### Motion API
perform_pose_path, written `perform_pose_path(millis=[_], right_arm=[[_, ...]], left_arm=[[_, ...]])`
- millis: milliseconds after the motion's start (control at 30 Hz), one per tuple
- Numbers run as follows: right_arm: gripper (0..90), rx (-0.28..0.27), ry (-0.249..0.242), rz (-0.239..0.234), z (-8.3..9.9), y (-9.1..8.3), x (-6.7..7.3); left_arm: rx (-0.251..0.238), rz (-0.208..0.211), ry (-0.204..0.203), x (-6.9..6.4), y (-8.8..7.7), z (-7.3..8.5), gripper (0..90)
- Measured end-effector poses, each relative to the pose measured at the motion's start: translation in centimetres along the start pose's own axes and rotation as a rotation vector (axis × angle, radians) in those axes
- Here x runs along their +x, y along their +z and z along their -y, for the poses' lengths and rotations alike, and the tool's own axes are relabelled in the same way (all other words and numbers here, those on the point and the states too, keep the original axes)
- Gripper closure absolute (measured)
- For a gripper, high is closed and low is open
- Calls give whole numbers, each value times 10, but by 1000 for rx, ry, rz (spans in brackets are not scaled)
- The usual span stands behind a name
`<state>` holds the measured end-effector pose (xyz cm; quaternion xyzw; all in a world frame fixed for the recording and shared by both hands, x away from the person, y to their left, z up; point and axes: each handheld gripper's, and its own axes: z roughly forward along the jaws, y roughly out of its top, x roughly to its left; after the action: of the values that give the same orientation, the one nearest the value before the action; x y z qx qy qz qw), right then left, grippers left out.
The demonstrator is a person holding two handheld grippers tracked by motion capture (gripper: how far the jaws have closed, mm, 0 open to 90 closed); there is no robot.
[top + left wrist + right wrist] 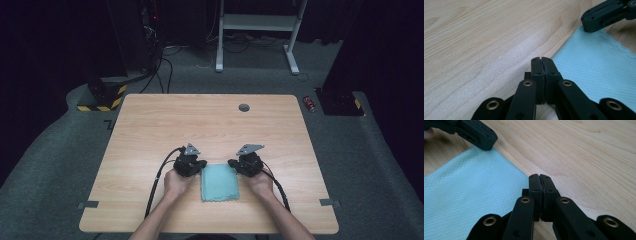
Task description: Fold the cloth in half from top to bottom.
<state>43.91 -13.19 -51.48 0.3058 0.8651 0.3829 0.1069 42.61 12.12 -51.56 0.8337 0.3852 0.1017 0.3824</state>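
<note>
A teal cloth [220, 182] lies flat on the wooden table [200, 125], near the front edge. My left gripper [200, 167] sits at its far left corner, jaws pressed together on that corner [541, 58]. My right gripper [232, 164] is at the far right corner, jaws likewise shut on the cloth's edge [539, 176]. In the left gripper view the cloth [594, 67] spreads to the right, and the right gripper [589, 27] touches its far corner. In the right gripper view the cloth [474, 190] spreads to the left, with the left gripper [486, 145] at its corner.
A round grey cable port [244, 107] sits near the table's far edge. Two tape marks [88, 204] [329, 202] lie at the front corners. Beyond the table stand a white desk frame [257, 30] and a black stand with yellow stripes [102, 97].
</note>
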Motion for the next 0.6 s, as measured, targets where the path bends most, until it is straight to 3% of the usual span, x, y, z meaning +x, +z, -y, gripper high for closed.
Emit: perform_pose_path(millis=[333, 433, 533, 600], right_arm=[[888, -18, 23, 38, -7, -1, -8], [887, -19, 38, 51, -11, 2, -12], [887, -27, 43, 66, -14, 6, -17], [886, -24, 53, 67, -16, 10, -20]], left_arm=[[-40, 3, -26, 13, 2, -20, 893], [-44, -14, -24, 18, 6, -26, 893], [-76, -8, -74, 27, 11, -25, 892], [-70, -15, -86, 30, 16, -23, 891]])
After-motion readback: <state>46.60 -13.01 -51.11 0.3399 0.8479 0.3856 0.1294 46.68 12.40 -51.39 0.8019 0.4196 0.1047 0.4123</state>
